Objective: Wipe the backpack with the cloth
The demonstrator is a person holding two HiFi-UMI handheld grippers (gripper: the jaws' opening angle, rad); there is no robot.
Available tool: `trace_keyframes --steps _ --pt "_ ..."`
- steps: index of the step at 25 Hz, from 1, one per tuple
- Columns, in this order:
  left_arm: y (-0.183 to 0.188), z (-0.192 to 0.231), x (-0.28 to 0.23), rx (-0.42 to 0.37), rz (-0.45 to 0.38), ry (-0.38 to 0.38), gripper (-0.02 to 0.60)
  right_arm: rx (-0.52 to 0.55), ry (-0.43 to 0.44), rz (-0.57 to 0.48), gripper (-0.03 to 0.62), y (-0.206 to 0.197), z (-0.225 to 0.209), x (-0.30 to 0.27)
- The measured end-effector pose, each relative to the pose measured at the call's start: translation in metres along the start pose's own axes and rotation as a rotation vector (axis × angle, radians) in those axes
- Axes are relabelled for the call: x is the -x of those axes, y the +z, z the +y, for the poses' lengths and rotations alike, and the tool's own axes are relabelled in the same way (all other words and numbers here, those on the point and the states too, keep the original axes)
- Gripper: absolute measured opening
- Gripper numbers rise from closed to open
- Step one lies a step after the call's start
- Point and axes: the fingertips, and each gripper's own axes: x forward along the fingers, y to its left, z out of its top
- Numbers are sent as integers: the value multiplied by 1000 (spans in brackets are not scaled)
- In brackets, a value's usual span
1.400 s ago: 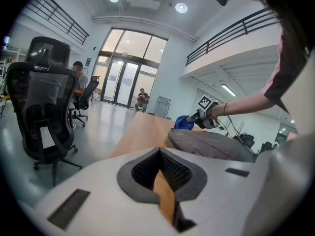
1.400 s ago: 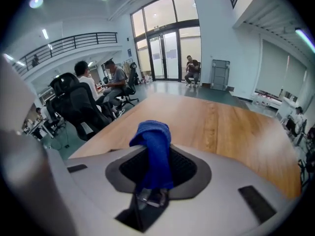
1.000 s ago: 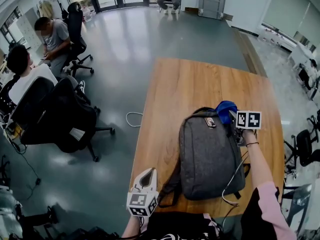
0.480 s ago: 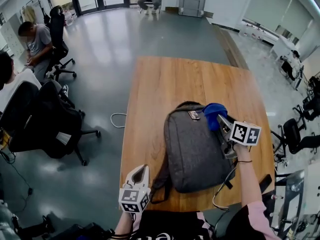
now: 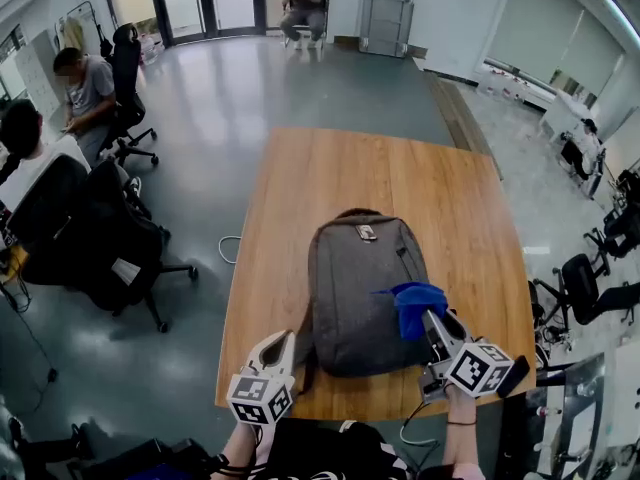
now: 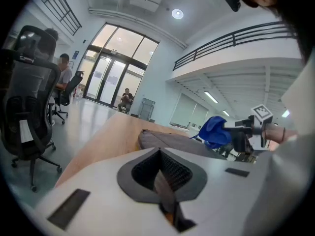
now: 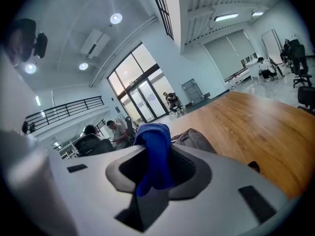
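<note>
A grey backpack (image 5: 360,293) lies flat on the wooden table (image 5: 390,183), its top handle toward the far side. My right gripper (image 5: 425,318) is shut on a blue cloth (image 5: 412,306), which rests on the backpack's near right part. The right gripper view shows the blue cloth (image 7: 155,154) pinched between the jaws with the backpack (image 7: 194,139) just beyond. My left gripper (image 5: 280,350) hovers at the table's near edge, left of the backpack, its jaws together with nothing in them. From the left gripper view the backpack (image 6: 170,140) and cloth (image 6: 214,130) appear ahead.
A black backpack strap (image 5: 302,343) trails off the bag's near left corner. A white cable (image 5: 228,250) lies on the floor left of the table. Black office chairs (image 5: 95,233) and seated people (image 5: 85,83) are to the left.
My right gripper has dragged the blue cloth from the backpack's far right top corner down to its near right part. The head view shifted; the left gripper stayed near the table's front edge.
</note>
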Motion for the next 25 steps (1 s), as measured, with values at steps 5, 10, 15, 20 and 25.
trace_keyframes --steps 5,10,15,20,25 --pt "-9 -56 27 32 -61 41 -2 89 21 21 115 -24 9 76" --pt "-47 -126 58 20 -79 64 -2 61 105 46 116 -60 4 133" --pt "-88 -174 91 -62 -24 88 -2 65 172 84 115 -94 4 173" --pt "-95 -201 119 -148 -10 117 -2 71 205 108 116 -115 7 201" --pt "-97 -217 131 -169 -14 103 -2 82 217 117 116 -132 15 222"
